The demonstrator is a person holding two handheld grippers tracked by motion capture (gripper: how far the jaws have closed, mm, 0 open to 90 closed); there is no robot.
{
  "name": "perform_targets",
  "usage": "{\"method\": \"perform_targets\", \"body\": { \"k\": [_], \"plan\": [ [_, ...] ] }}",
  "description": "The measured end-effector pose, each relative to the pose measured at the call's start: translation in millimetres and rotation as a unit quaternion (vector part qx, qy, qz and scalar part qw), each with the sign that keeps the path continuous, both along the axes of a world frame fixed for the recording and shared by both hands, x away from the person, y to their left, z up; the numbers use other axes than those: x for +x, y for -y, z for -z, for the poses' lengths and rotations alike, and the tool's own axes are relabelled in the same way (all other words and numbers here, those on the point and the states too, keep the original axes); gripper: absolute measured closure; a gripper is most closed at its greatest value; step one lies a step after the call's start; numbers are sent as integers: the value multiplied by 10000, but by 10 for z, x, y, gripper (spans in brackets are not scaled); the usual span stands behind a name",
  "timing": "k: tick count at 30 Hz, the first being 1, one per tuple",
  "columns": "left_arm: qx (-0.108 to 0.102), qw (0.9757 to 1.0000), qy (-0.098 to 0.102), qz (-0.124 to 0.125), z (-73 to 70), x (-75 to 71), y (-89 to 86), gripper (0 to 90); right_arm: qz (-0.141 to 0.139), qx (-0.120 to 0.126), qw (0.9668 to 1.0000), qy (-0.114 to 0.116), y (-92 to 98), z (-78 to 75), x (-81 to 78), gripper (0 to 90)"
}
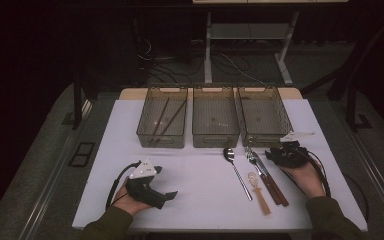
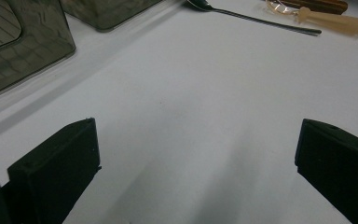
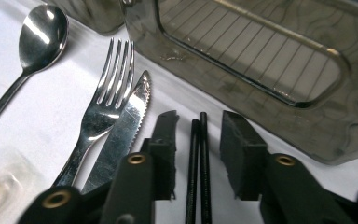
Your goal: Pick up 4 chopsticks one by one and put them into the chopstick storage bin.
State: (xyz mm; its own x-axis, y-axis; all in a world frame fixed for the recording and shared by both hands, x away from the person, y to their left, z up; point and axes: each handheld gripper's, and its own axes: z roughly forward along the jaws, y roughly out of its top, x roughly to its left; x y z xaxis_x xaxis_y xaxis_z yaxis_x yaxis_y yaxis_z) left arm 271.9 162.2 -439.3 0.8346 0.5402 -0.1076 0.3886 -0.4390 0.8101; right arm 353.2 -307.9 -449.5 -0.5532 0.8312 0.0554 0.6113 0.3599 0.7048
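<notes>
In the right gripper view a pair of black chopsticks [image 3: 200,158] lies between the jaws of my right gripper [image 3: 199,117]. There is a gap on each side, so the pads do not press on the pair. In the high view this gripper [image 1: 271,153] rests on the white table at the right, in front of the right bin [image 1: 281,117]. My left gripper [image 1: 170,195] lies at the front left. Its jaws stand wide open over bare tabletop, with nothing between them [image 2: 198,140].
Three smoky plastic bins stand in a row at the back; the left bin [image 1: 145,122] holds brown chopsticks [image 1: 166,117], and the middle bin [image 1: 215,137] is beside it. A spoon [image 1: 234,167], fork [image 3: 105,100], knife [image 3: 128,123] and an amber-handled tool [image 1: 261,195] lie left of my right gripper.
</notes>
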Motion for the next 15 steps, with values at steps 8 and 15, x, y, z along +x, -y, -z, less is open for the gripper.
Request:
{"method": "perform_targets", "body": {
  "k": [8,15],
  "plan": [
    [-38,10000,7,6,0,-2,-4,0,-30,351,9994,70,101,-149,-83,485],
    [-41,10000,26,38,-4,-10,-10,0,-160,274,9995,78,179,-271,-261,386]
  ]
}}
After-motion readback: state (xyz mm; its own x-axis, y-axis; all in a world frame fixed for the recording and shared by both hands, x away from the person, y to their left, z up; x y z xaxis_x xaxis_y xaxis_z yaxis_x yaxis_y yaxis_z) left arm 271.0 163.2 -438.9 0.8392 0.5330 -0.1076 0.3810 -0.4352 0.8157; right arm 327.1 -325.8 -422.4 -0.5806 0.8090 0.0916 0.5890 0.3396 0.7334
